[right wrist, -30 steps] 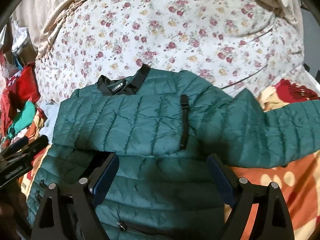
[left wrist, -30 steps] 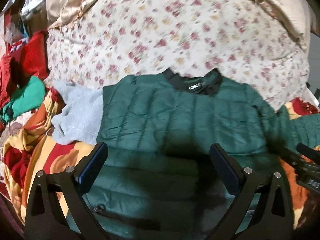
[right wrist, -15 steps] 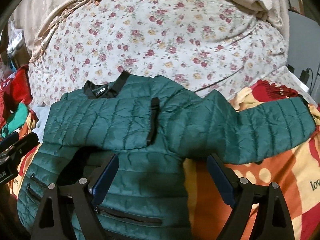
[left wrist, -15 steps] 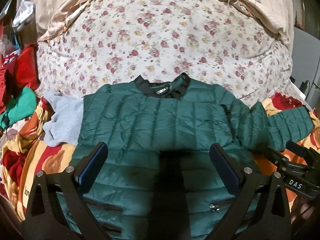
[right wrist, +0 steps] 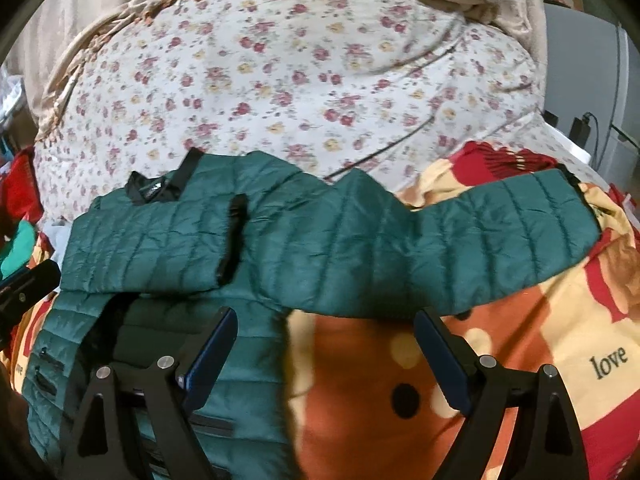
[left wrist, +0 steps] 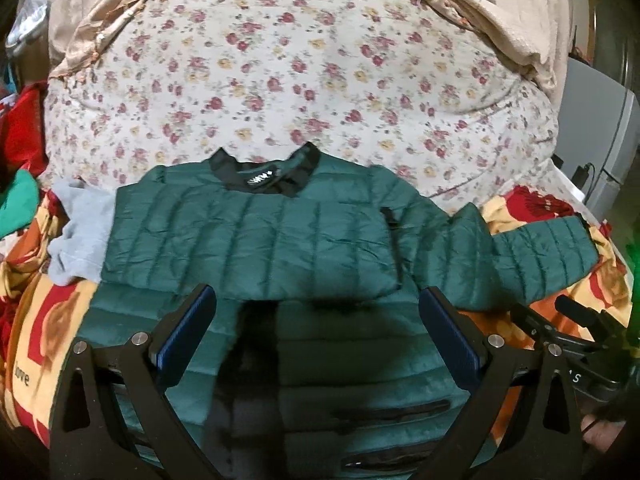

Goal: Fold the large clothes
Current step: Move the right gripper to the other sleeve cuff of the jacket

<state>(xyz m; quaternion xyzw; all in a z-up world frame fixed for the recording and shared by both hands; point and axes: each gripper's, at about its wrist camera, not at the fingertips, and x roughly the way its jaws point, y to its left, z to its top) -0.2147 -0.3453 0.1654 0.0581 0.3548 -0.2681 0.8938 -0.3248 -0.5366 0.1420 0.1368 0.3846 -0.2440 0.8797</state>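
From the left wrist view, the left gripper (left wrist: 316, 312) hangs above the lower half of the green puffer jacket (left wrist: 256, 240), tilted downward, its two blue-padded fingers (left wrist: 186, 336) spread wide with nothing pinched between them. The jacket lies on an orange and yellow blanket (left wrist: 36, 344), collar (left wrist: 266, 174) pointing away toward the floral bedsheet (left wrist: 304, 76); one side has been folded across the chest, and the other sleeve (left wrist: 532, 256) stretches out flat to the right. A grey garment (left wrist: 78, 232) pokes out from under the jacket's left edge. The dark body of the right gripper (left wrist: 576, 332) shows at the right edge of this view, just beside the outstretched sleeve. From the right wrist view, the right gripper (right wrist: 324, 332) also tips downward, hovering over the blanket (right wrist: 520, 360) just in front of the sleeve (right wrist: 480, 232) and beside the jacket's body (right wrist: 168, 240); its jaws stand released, wide apart, empty. The sleeve lies straight across the view above the fingertips, its cuff at the far right. The left gripper's dark tip (right wrist: 28, 280) enters at the left edge, near the jacket's folded side.
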